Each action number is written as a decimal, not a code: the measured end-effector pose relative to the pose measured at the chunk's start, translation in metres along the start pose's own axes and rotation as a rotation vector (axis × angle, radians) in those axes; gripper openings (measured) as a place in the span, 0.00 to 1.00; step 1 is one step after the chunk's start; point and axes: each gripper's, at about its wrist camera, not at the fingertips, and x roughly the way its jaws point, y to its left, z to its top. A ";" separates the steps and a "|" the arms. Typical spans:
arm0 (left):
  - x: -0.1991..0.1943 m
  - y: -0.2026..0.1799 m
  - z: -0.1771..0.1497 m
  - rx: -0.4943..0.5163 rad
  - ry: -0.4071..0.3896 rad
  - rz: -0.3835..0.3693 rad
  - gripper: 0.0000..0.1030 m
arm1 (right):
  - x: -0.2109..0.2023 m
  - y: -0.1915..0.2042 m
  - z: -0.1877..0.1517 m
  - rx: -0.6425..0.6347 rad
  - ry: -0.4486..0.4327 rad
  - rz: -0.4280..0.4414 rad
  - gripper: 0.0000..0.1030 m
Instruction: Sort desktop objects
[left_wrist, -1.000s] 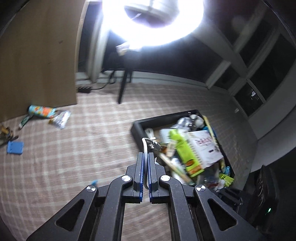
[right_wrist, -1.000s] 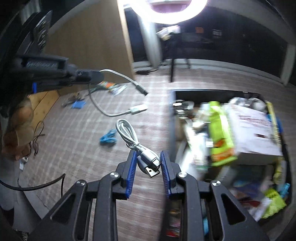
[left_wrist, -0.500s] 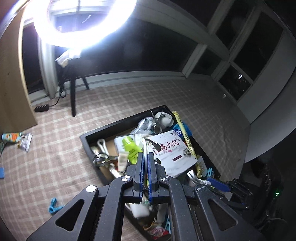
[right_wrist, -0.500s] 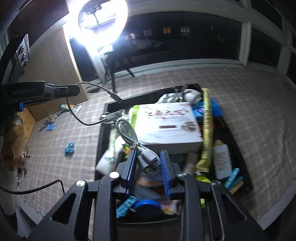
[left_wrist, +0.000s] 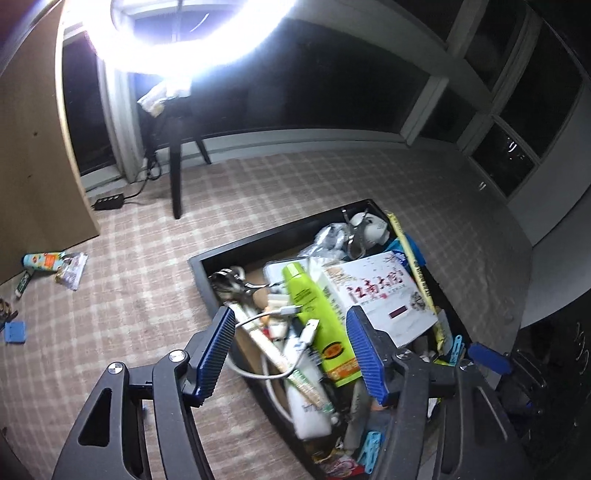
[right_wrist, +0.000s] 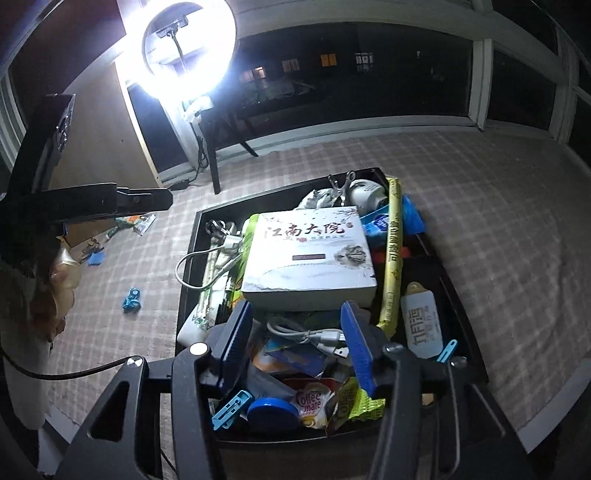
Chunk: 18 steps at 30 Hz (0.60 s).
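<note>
Cable (left_wrist: 273, 373): in the left view it drapes over the black tray's (left_wrist: 236, 251) near wall, limp and light, best pinched at a plug; the left gripper (left_wrist: 291, 354) is opening, clear of it. In the right view, another cable (right_wrist: 310, 334) lies coiled among clutter between the opening right gripper's (right_wrist: 295, 347) pads, untouched; the tray leaves little room.

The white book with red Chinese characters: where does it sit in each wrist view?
Left wrist: white book right of centre, beside the green tube.
Right wrist: white book at centre, above the open jaws.
Shared landmark: the black tray holding it.
</note>
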 end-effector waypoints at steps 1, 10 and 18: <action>-0.002 0.003 -0.002 -0.004 -0.002 0.008 0.57 | 0.001 0.002 0.000 -0.002 0.000 0.000 0.48; -0.035 0.038 -0.024 -0.012 -0.039 0.107 0.57 | 0.001 0.042 0.003 -0.038 -0.005 0.031 0.48; -0.078 0.073 -0.051 -0.043 -0.093 0.174 0.57 | 0.003 0.092 0.007 -0.081 -0.007 0.061 0.51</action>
